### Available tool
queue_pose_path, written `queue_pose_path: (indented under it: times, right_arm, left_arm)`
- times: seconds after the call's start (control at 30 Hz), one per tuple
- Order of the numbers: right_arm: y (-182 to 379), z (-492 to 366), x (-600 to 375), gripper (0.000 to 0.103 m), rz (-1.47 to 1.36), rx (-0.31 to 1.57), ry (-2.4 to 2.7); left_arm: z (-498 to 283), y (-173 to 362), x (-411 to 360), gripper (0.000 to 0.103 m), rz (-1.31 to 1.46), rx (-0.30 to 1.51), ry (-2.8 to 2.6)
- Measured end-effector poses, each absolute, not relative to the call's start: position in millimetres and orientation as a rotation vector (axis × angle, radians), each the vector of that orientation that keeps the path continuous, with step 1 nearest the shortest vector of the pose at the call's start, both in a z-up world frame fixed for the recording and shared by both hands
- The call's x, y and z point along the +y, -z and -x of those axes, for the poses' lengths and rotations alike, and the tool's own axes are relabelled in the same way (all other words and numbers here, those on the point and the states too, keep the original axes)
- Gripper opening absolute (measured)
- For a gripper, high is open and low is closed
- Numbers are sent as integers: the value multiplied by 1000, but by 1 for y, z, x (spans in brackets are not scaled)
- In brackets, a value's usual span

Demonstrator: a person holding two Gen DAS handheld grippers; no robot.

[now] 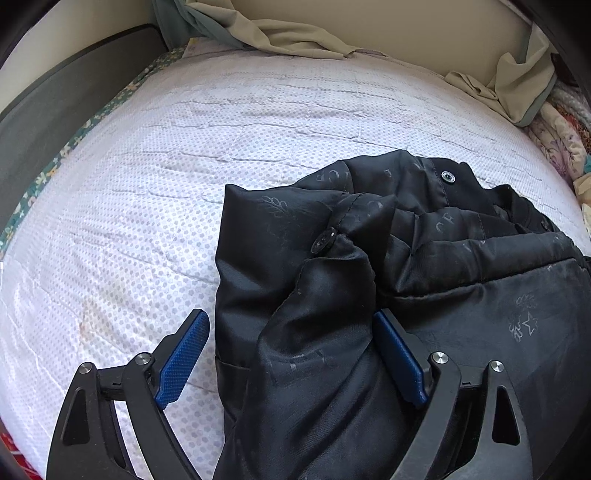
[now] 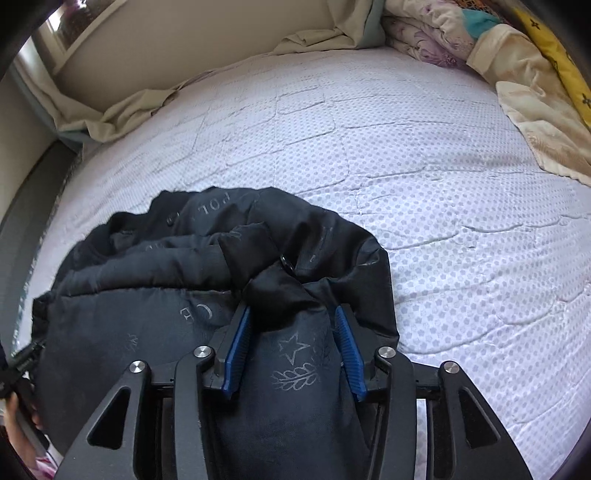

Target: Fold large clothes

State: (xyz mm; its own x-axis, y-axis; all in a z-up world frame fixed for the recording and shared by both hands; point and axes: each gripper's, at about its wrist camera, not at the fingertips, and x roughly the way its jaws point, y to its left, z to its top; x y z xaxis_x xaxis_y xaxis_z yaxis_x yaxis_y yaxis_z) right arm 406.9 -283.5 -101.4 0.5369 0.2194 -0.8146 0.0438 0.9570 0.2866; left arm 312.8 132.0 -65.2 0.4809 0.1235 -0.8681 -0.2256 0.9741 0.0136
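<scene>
A large black padded jacket (image 1: 388,280), lining side up with faint printed stars and letters, lies bunched on the white dotted mattress (image 1: 184,166). My left gripper (image 1: 291,321) is wide open, its blue pads astride the jacket's left edge fold. The jacket also fills the lower left of the right wrist view (image 2: 177,280). My right gripper (image 2: 291,314) is partly open, with a thick roll of the jacket's right edge between its blue pads (image 2: 238,350). A black button (image 1: 324,242) shows near the middle of the jacket.
Beige sheets (image 1: 295,33) are heaped along the wall at the far edge. Floral quilts (image 2: 443,37) and a yellow cloth (image 2: 554,55) are piled at the far right. A dark bed frame (image 1: 55,122) runs along the left. The mattress (image 2: 406,166) stretches beyond the jacket.
</scene>
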Motion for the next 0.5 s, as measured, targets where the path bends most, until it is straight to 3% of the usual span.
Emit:
queue_pose_path:
  times: [0.2, 0.5]
  right_arm:
    - [65, -389, -303, 49, -424, 924, -114]
    - [-4, -340, -268, 49, -191, 730, -152]
  left_arm:
    - [-305, 34, 136, 92, 148, 1032, -190]
    - [-277, -18, 196, 93, 393, 916, -93]
